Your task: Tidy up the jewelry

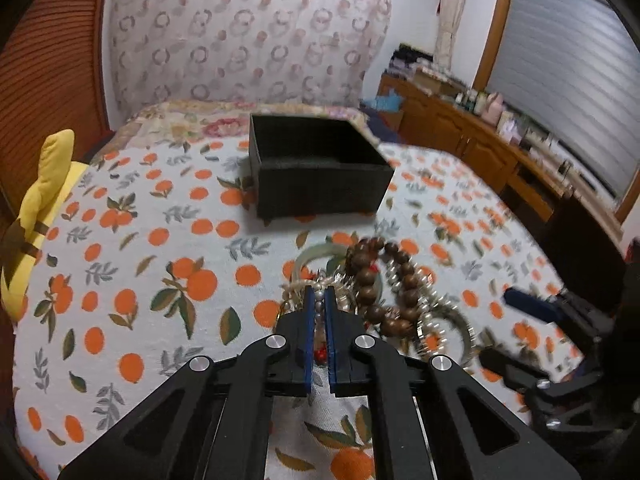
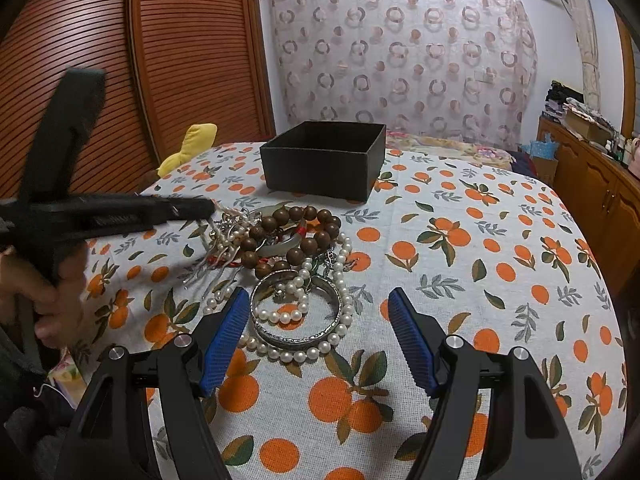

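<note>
A pile of jewelry lies on the orange-print cloth: a brown wooden bead bracelet (image 2: 294, 236), a silver bangle (image 2: 298, 312), a pearl strand (image 2: 340, 280) and a jade bangle (image 1: 316, 254). An open black box (image 2: 324, 160) stands behind the pile; it also shows in the left wrist view (image 1: 320, 172). My left gripper (image 1: 319, 294) is shut on a small beaded chain at the pile's left side; it also shows in the right wrist view (image 2: 208, 208). My right gripper (image 2: 316, 300) is open and empty, just in front of the silver bangle.
A yellow plush toy (image 2: 192, 146) lies at the bed's far left edge. A wooden cabinet (image 2: 596, 184) with bottles runs along the right wall. A slatted wooden door (image 2: 160, 60) stands on the left, a patterned curtain (image 2: 400, 48) behind.
</note>
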A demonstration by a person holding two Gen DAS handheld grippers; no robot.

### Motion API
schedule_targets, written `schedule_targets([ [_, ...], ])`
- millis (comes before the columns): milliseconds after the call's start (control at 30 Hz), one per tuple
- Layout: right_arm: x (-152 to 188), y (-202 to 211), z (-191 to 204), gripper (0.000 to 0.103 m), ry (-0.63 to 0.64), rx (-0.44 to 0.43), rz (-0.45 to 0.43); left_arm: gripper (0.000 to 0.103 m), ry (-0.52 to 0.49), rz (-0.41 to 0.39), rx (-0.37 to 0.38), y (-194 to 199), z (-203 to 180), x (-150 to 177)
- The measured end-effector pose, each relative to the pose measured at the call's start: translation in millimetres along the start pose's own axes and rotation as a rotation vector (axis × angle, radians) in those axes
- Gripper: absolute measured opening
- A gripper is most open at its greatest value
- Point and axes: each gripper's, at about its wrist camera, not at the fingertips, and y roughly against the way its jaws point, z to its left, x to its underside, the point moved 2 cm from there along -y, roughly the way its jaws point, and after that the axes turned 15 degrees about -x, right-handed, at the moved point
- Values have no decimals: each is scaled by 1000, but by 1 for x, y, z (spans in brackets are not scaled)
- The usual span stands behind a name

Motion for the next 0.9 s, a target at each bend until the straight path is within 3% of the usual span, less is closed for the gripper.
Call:
schedule_targets([
  [533, -1, -1, 0, 74, 5, 0, 2, 4, 24, -125, 90, 65, 5, -27],
  [767, -2, -2, 2, 74, 10, -2, 7, 4, 8, -140, 77, 75, 9, -29],
  [900, -7, -5, 6, 74, 22, -17, 16, 4, -12, -109, 44, 65, 18, -18],
])
